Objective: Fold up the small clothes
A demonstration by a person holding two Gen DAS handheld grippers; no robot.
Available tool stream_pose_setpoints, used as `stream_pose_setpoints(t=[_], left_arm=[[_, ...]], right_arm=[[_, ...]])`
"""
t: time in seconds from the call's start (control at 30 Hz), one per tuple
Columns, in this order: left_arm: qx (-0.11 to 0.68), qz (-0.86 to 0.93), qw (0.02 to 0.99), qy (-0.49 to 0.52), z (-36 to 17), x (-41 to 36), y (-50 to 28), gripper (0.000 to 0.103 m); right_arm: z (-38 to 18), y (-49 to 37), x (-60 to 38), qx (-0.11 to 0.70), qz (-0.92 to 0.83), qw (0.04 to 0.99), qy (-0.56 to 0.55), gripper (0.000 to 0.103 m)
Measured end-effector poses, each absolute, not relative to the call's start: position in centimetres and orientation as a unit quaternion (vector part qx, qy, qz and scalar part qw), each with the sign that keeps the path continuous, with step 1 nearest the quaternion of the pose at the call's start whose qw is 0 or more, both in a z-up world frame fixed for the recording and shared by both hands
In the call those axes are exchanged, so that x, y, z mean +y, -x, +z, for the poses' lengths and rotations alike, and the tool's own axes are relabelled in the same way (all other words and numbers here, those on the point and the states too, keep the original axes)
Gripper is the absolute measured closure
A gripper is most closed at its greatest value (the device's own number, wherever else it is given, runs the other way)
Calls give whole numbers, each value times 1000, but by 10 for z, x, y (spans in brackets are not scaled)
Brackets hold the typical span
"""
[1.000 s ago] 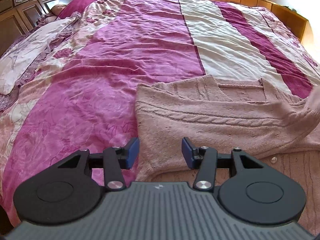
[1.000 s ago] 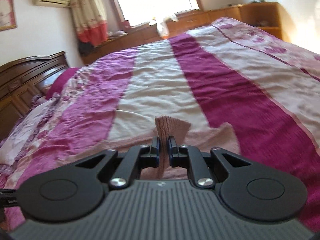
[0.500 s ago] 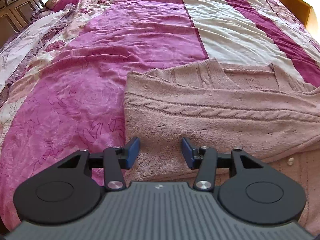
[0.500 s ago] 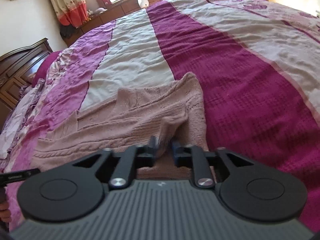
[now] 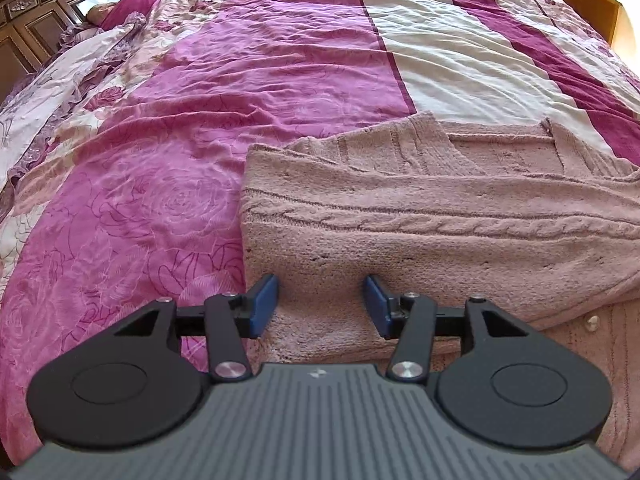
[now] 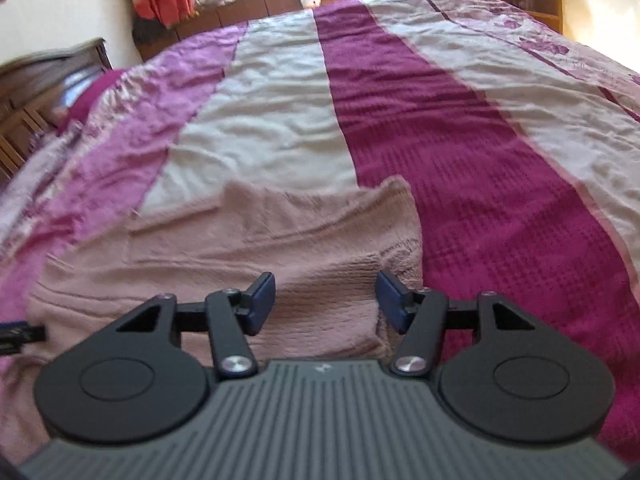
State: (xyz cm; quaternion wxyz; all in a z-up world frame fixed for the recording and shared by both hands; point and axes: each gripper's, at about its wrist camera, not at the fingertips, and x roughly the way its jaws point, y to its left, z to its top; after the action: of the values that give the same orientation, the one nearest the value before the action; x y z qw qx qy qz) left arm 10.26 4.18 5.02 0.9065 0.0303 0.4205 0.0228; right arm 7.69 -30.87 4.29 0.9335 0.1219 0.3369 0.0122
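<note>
1. Right gripper (image 6: 326, 300) let go since a second ago: then clenched on a raised flap of the pink knit sweater (image 6: 248, 248), now with fingers spread wide and nothing between them. Flap now lying flat on the garment.
2. Left gripper (image 5: 320, 306) moved closer over the sweater's near-left corner across the same span; fingers released then and now, gap unchanged.
3. Left gripper held low and level, blue pads (image 5: 264, 306) straddling the near edge of the sweater (image 5: 400, 240), no cloth pinched.
4. Right gripper likewise low, pointing along the bed, fingers (image 6: 262, 300) hanging over the sweater's right portion; view slightly blurred.
5. Sweater spread on the bedspread (image 5: 240, 80) near the bed's foot, one layer folded across with a cable pattern running sideways, buttons (image 5: 592, 322) showing on the lower layer at right.
6. Left fold edge straight and crisp; right edge of the sweater lying beside the dark magenta stripe (image 6: 460, 160).
7. Broad open bedspread beyond and to both sides; wooden headboard (image 5: 48, 12) far left, pillows (image 5: 124, 12) near it.
</note>
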Motion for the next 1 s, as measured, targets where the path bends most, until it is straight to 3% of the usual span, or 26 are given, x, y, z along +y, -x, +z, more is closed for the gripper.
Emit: stream_pose_setpoints(t=[0.43, 1.0], left_arm=[[415, 22, 909, -25, 52, 43, -99, 45], [403, 29, 915, -17, 100, 67, -21, 44]], right_arm=[[27, -77, -312, 324, 13, 939, -117, 44], [81, 3, -310, 323, 75, 930, -156, 43]])
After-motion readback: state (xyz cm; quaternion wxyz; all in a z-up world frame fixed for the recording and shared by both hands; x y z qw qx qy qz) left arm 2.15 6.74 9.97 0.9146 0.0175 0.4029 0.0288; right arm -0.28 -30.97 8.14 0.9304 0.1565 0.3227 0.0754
